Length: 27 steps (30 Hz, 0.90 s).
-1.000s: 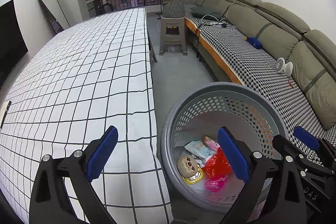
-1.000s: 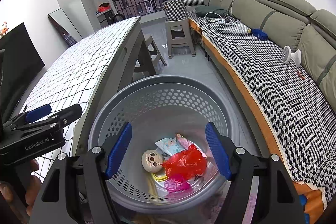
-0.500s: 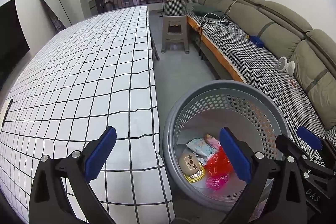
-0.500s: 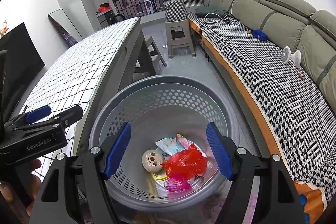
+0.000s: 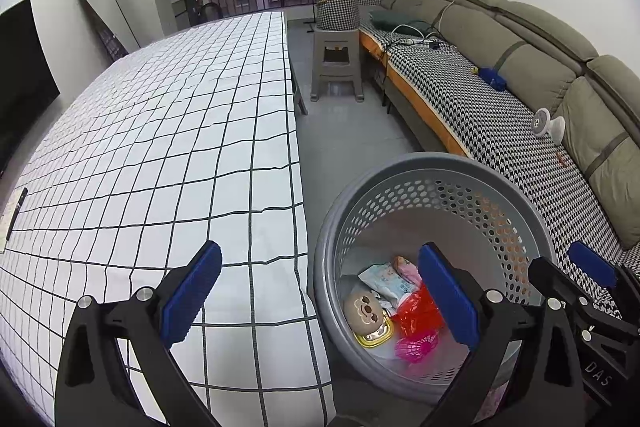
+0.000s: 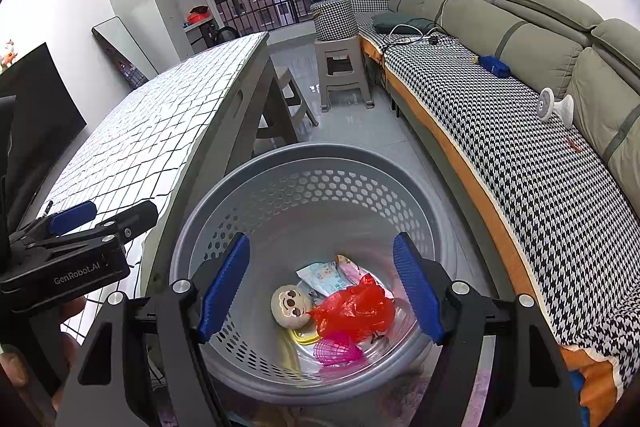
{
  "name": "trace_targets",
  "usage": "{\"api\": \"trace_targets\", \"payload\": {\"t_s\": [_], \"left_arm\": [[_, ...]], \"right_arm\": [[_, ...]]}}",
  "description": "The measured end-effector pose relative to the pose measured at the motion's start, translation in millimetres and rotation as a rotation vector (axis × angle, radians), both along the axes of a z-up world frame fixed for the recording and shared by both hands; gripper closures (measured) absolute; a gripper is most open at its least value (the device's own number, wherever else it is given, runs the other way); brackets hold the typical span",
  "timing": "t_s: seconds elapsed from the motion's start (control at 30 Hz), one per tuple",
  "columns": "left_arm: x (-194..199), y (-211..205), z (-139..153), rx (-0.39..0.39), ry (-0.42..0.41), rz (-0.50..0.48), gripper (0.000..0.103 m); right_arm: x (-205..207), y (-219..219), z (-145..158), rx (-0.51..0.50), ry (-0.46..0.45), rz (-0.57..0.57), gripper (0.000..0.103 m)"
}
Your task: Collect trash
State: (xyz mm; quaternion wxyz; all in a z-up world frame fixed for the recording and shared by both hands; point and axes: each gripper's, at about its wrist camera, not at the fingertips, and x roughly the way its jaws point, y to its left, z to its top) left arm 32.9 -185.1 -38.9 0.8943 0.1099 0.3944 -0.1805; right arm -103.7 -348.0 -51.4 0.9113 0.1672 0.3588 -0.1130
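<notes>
**Both grippers hanging released over the trash basket**

A long olive sofa (image 5: 532,39) with a houndstooth cover is running along the right wall, and a bench (image 5: 168,155) draped in a white grid-check cloth is filling the left side of the room. Between them, at the near corner of the bench, a round grey perforated laundry basket (image 6: 304,163) is standing on the grey floor (it is serving as the trash bin here). A grey plastic stool (image 5: 337,67) is sitting farther back, by the sofa's far end.

The left gripper (image 5: 320,299) is hovering with its jaws spread wide and nothing between them, one blue pad over the cloth and the other over the basket's mouth. The right gripper (image 6: 322,285) is hanging directly above the basket, likewise released and holding nothing.

The trash is lying on the basket's bottom: a crumpled red plastic bag (image 6: 356,309) in the middle, a round beige sloth-face toy (image 6: 291,305) touching its left side, a pale printed wrapper (image 6: 326,277) just behind them, and a small pink mesh ball (image 6: 335,349) in front of the bag.
</notes>
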Motion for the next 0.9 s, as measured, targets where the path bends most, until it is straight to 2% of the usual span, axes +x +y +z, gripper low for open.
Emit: {"api": "trace_targets", "payload": {"t_s": [0.9], "left_arm": [[-0.5,3.1,2.6,-0.010,-0.001,0.002,0.006]], "right_arm": [[-0.7,1.2,-0.4,0.000,-0.001,0.001,0.032]]}}
